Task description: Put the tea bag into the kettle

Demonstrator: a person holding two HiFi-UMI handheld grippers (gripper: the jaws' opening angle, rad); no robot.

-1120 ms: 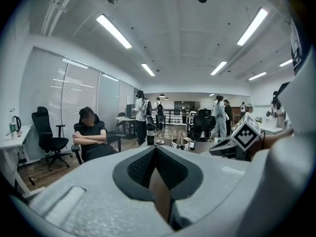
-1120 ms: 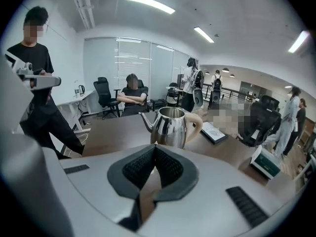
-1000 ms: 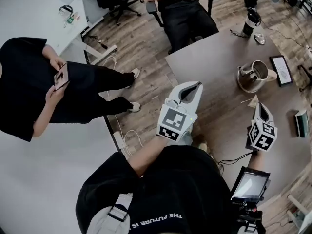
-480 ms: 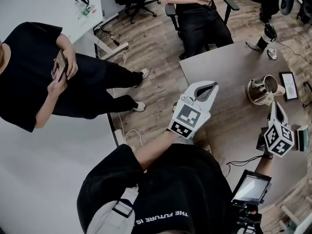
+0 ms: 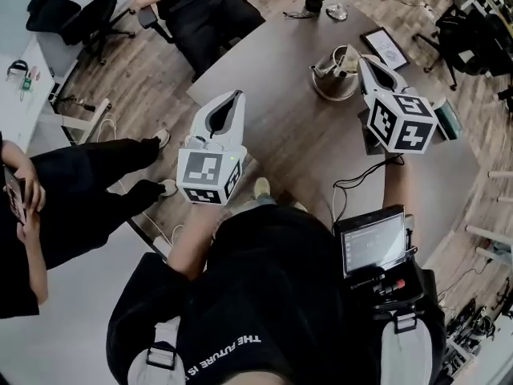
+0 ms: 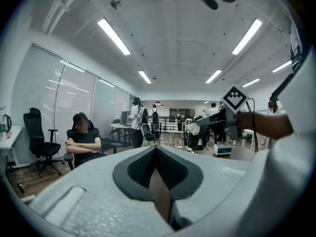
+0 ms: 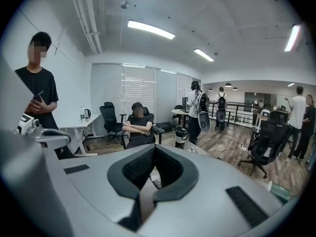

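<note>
My right tongs (image 5: 365, 61) closed, seemingly pinching tea bag (image 7: 154, 181); tips just right of kettle (image 5: 330, 79) mouth, near counter (image 5: 296, 147) far edge. Left tongs (image 5: 227, 103) closed, empty, farther off.

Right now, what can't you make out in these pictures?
Tea bag: in the head view, hidden by the right gripper; that gripper's own view shows only a pale scrap between the fingers.
Kettle inside: in the head view, the gripper's tip partly covers the mouth.
Screen text: in the head view, too small.
</note>
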